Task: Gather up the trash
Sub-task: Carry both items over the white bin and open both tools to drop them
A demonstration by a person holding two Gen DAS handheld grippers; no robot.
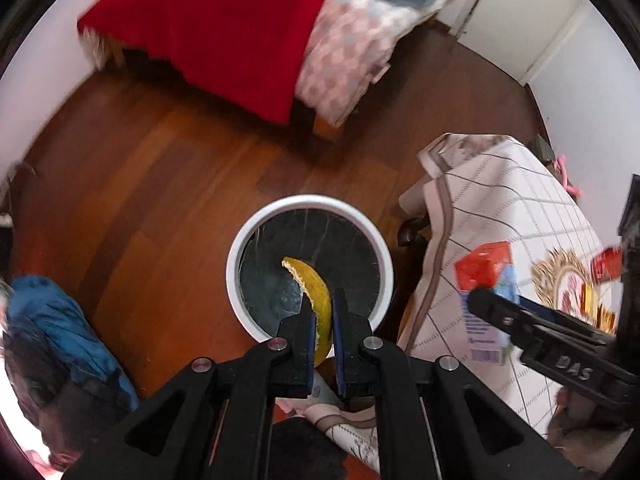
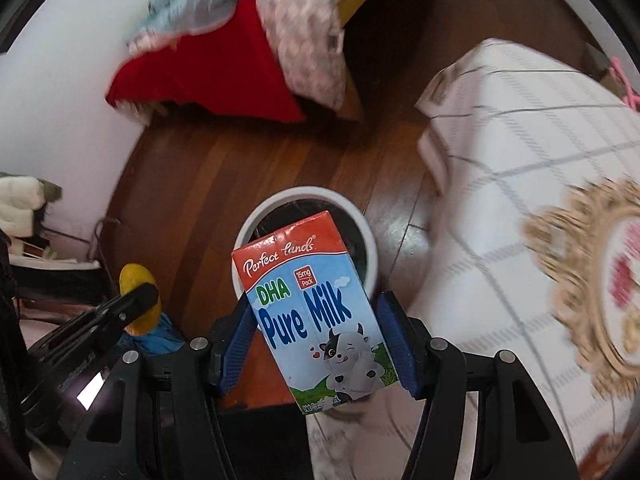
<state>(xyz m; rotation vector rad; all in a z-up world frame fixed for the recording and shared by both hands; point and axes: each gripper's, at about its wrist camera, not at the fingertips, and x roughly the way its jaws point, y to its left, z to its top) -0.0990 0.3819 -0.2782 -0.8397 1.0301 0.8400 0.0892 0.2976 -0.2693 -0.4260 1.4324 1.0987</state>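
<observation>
L hand-held gripper (image 1: 323, 312) pinching banana peel (image 1: 316, 300), R hand-held gripper (image 2: 316, 320) clamping milk carton (image 2: 316, 312), both hovering over bin (image 1: 256, 232); best releasing centred.

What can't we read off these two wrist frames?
- Bin contents: left wrist view shows only the dark liner; the peel in the left gripper covers part, and in the right wrist view the milk carton blocks it.
- Red item on the tablecloth: blurred and partly hidden by the right gripper body.
- Carton's bottom print: too small.
</observation>
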